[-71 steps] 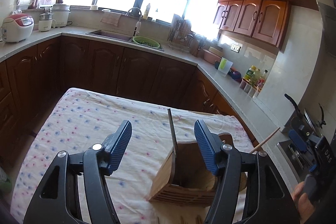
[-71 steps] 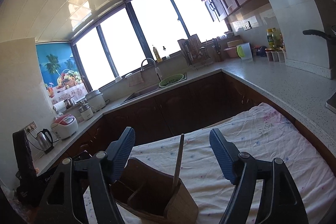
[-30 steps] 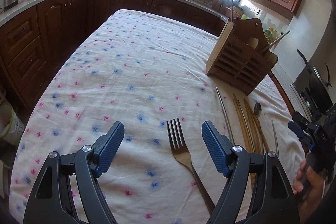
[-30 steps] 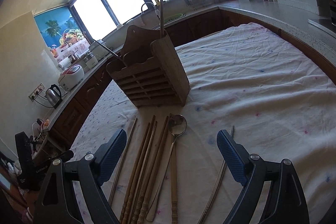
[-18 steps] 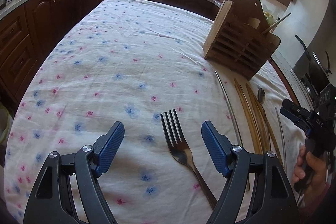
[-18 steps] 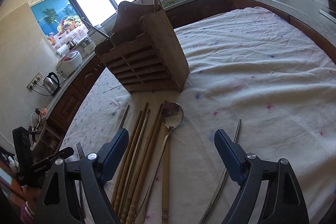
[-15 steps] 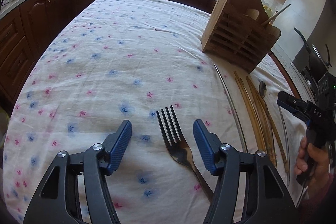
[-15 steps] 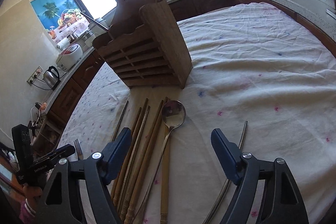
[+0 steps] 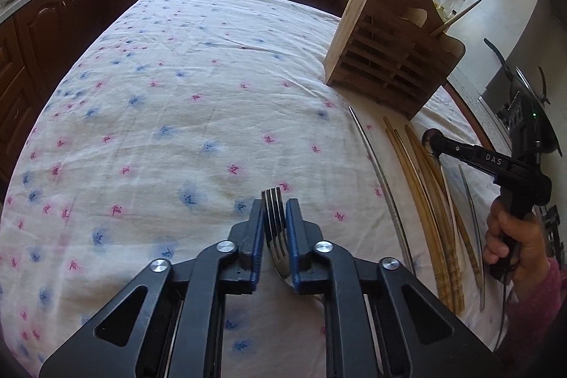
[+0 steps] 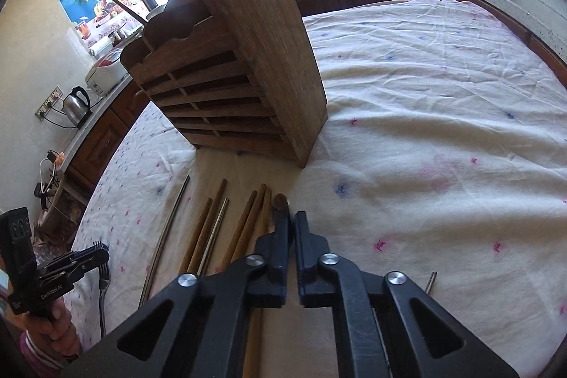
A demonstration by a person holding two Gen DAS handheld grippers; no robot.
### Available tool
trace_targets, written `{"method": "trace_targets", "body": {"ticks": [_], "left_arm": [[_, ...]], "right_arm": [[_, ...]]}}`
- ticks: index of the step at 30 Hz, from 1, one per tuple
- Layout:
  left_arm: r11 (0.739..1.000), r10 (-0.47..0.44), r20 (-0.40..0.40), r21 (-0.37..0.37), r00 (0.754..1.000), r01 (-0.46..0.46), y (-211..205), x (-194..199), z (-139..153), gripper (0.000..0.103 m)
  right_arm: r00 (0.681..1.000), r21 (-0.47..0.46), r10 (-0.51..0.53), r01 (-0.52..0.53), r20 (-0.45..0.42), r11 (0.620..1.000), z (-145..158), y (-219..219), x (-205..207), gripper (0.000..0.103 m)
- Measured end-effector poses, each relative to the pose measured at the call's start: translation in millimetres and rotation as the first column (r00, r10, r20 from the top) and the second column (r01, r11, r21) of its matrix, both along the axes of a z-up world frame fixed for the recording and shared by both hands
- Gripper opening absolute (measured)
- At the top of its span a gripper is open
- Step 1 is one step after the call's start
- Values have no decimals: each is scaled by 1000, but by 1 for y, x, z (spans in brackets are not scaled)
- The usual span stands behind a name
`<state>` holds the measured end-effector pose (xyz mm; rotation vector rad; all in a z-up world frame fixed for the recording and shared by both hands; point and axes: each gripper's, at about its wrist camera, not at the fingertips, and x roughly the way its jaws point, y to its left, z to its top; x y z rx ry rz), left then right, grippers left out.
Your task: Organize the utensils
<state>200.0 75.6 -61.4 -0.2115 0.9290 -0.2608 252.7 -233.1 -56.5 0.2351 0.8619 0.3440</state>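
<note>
- Utensils lie in a loose row on the flowered tablecloth [image 9: 198,101], just in front of the wooden utensil holder [image 9: 386,66].
- Nearest the left gripper [image 9: 274,218] is a metal fork [image 9: 274,211]; its tines poke out past the blue pads, which have just closed onto the fork's head and clamp it.
- To the right of the fork, a long metal chopstick [image 9: 379,186] lies alone, then a bundle of wooden chopsticks [image 9: 421,197] side by side.
- A spoon [image 10: 280,201] lies at the right edge of that bundle; only its bowl shows beyond the right gripper [image 10: 292,222].
- The right gripper's jaws have just come together; whether they pinch the spoon's neck cannot be told, since the fingers hide it.
- Another metal chopstick [image 10: 430,282] lies apart, to the right of the right gripper.
- The holder stands upright on the cloth with a metal stick rising from one compartment and a wooden stick leaning out of another.
- A hand [image 9: 510,240] in a pink sleeve grips the right tool's handle.
- Dark wood cabinets [image 9: 63,23] ring the table.
</note>
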Motion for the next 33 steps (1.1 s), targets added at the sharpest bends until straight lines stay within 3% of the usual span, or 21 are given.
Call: {"method": "trace_targets", "body": {"ticks": [5,11,22,28,33], "left_arm": [[1000,7,29,-2,1000,-7,1,-8,11,2],[1000,24,106,-10,994,-23,5,-21,44,2],[999,49,251,-17,967,-46,1,-25,102,2],[999,46,311,-4,949,-47,-11,-15,124,2],[998,55,350,-11,935,-54,-15,0,142,2]], "right_arm": [[999,25,-32,31,40,999,14,-8,-16,2],[988,26,-64,61,138,998,51,-13,-47,3],[924,-11,-122,135,363,991,121,-17,-89,2],[885,-26,-146,175,442,984,137,-14,-91,2],[876,-27,-149,181,459,983,143,-11,-81,3]]}}
